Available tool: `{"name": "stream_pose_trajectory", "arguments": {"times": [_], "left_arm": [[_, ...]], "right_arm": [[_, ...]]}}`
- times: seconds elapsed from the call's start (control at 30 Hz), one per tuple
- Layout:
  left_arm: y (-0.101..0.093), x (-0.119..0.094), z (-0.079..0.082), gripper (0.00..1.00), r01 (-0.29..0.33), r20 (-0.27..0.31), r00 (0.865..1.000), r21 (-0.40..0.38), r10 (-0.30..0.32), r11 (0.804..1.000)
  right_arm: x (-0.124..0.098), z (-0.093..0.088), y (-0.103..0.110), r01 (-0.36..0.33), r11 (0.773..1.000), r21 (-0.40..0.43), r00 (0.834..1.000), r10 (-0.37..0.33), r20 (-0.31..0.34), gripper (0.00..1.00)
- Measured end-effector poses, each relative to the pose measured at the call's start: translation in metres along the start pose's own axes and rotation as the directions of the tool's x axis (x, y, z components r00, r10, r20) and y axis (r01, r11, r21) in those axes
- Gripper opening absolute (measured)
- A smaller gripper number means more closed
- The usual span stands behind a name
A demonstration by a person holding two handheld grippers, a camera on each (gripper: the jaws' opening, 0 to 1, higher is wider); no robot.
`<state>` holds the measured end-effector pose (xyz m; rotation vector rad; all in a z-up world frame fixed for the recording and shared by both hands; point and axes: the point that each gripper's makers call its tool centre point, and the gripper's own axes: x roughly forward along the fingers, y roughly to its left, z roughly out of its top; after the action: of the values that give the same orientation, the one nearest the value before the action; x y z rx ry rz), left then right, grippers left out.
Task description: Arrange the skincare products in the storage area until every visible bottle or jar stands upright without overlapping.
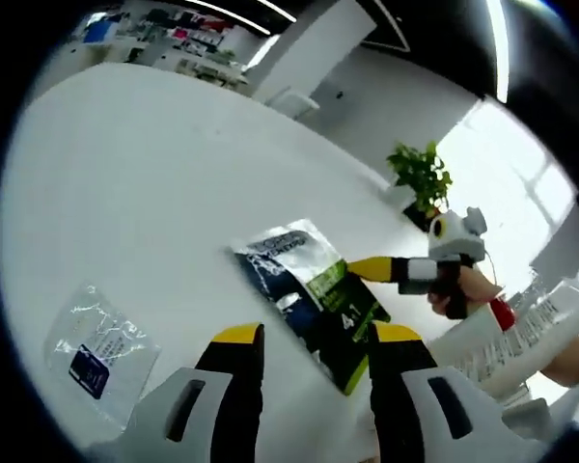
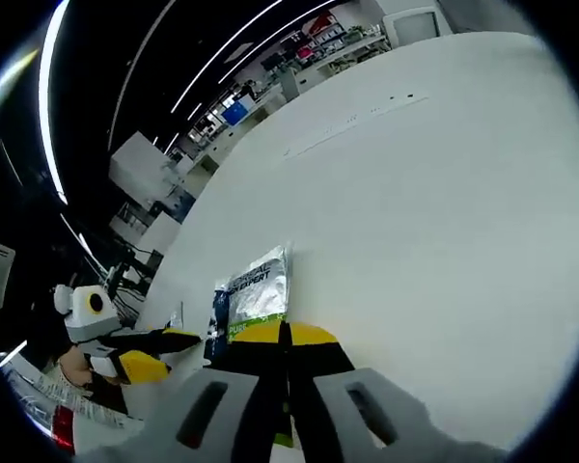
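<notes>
Tabletop (image 1: pixel 125 174): big, white, matte, flat, mostly bare. Good sliding surface, no texture to catch a packet.

Foil sachet (image 1: pixel 304 294): largest item on it, lying flat near the tabletop's edge. Glossy crinkled film, silver upper part, dark blue body, green band with print. Flat and floppy, so my read is it won't stand unaided; probably needs pinching at an edge and propping.

Right tongs (image 2: pixel 285 333): yellow-tipped jaws pressed together with the sachet's green end right at the tips. From the left gripper view the same tongs (image 1: pixel 352 268) meet the sachet's edge, so they look closed on it, pinching the thin rim. Makes sense for sheet-like stock.

Left tongs (image 1: pixel 314 338): jaws spread wide, empty, hovering over the sachet's lower end, likely staged to take the other edge.

Small clear pouch (image 1: pixel 101 342): transparent wrinkled plastic, dark blue label, lying flat, well apart from the sachet, untouched.

No bottle or jar visible.
</notes>
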<state>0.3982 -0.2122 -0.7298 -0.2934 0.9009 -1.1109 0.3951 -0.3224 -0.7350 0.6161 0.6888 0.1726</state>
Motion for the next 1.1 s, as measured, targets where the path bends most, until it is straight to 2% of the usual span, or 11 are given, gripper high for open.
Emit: {"name": "stream_pose_trajectory", "arguments": {"times": [0.2,0.4,0.67,0.73,0.77,0.83,0.9,1.0,1.1], "left_arm": [[0.001,0.008,0.008,0.37,0.017,0.01,1.0,-0.036,-0.016,0.999],[-0.007,0.007,0.006,0.35,0.024,0.016,1.0,-0.07,-0.023,0.997],[-0.007,0.006,0.004,0.29,0.019,0.025,1.0,-0.098,-0.017,0.995],[-0.01,0.006,0.001,0.23,0.033,0.019,0.999,-0.108,-0.031,0.994],[-0.014,0.004,0.001,0.18,0.05,0.024,0.999,-0.105,-0.048,0.993],[-0.017,0.002,0.004,0.04,0.061,0.042,0.998,-0.105,-0.057,0.993],[-0.019,0.0,0.01,0.03,0.082,0.063,0.995,-0.13,-0.074,0.988],[-0.021,-0.004,0.015,0.02,0.072,0.076,0.995,-0.089,-0.065,0.993],[-0.023,-0.009,0.024,0.0,0.09,0.107,0.991,-0.1,-0.079,0.991]], "right_arm": [[0.002,-0.001,0.008,-0.021,1.0,0.017,1.0,0.021,0.012,0.01],[0.002,-0.006,0.012,-0.032,0.999,0.026,0.999,0.032,0.015,0.01],[0.0,-0.013,0.017,-0.051,0.997,0.059,0.999,0.05,0.02,0.01],[-0.002,-0.013,0.021,-0.076,0.993,0.086,0.997,0.073,0.038,0.01],[-0.002,-0.013,0.024,-0.093,0.991,0.093,0.995,0.089,0.041,0.01],[-0.003,-0.013,0.024,-0.083,0.992,0.092,0.996,0.08,0.043,0.01],[-0.005,-0.012,0.028,-0.094,0.991,0.09,0.995,0.091,0.046,0.01],[-0.009,-0.007,0.038,-0.121,0.989,0.086,0.991,0.115,0.066,0.01],[-0.01,-0.004,0.046,-0.136,0.988,0.078,0.989,0.13,0.072,0.01]]}}
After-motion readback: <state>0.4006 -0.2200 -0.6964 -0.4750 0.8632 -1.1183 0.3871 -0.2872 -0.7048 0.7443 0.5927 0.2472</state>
